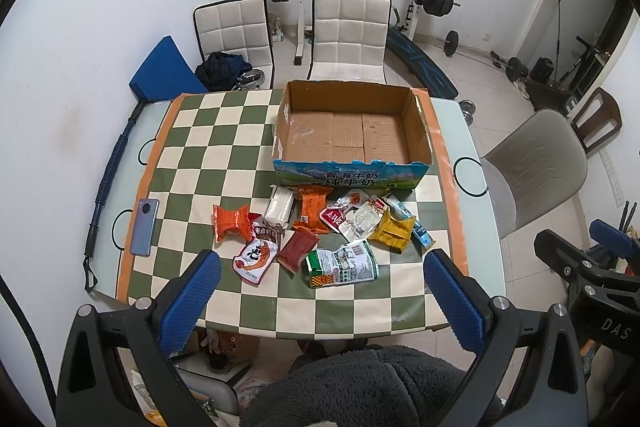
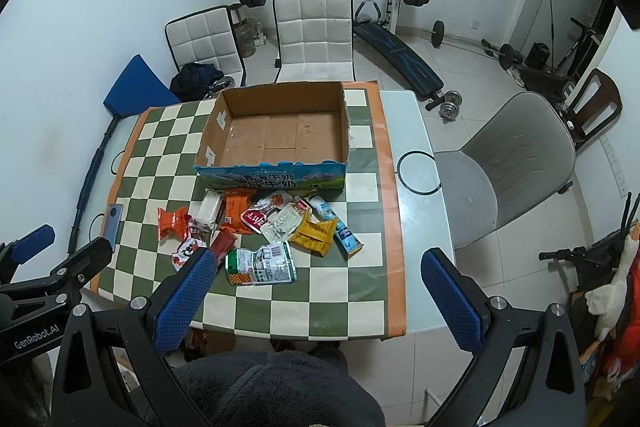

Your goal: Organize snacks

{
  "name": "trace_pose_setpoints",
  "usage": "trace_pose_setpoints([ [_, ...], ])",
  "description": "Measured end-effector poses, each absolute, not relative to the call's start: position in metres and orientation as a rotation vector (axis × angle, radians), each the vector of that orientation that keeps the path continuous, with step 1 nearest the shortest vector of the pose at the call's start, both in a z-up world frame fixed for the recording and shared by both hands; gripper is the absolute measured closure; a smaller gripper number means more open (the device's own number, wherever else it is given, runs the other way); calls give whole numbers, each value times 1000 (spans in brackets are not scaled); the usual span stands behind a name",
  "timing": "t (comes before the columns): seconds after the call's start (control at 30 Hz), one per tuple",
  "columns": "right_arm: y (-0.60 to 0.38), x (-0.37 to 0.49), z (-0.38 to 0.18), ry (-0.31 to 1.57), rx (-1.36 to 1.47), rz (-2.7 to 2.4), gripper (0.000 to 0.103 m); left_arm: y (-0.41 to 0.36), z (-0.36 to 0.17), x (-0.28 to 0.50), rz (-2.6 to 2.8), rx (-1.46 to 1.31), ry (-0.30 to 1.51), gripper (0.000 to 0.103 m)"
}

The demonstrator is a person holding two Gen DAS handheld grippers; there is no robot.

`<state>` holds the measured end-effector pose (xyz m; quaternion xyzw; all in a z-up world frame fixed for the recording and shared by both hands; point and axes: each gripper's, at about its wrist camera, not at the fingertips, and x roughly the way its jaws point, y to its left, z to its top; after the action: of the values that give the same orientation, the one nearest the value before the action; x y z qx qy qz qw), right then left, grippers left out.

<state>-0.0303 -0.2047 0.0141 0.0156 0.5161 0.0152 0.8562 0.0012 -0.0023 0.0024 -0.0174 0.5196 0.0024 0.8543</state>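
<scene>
Fleece-clad lap in the foreground, both claws hang spread and empty above the near edge of the checkered surface [image 1: 192, 163]: the left claw [image 1: 320, 287] over the heap of snack packets [image 1: 320, 227], the right claw [image 2: 320, 287] a little to its side. Packets lie overlapping just in front of the empty cardboard box [image 1: 352, 171], none inside yet. Starting with the loose green packet [image 1: 342, 263] nearest the claws looks wisest, pinching a flat edge so neighbouring packets are not dragged along.
</scene>
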Motion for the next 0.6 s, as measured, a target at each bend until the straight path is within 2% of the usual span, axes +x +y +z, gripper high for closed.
trace_pose_setpoints([
  [0.6,-202,-30,16,1088,37,37,0,-11,12,7,6,-40,1085,0],
])
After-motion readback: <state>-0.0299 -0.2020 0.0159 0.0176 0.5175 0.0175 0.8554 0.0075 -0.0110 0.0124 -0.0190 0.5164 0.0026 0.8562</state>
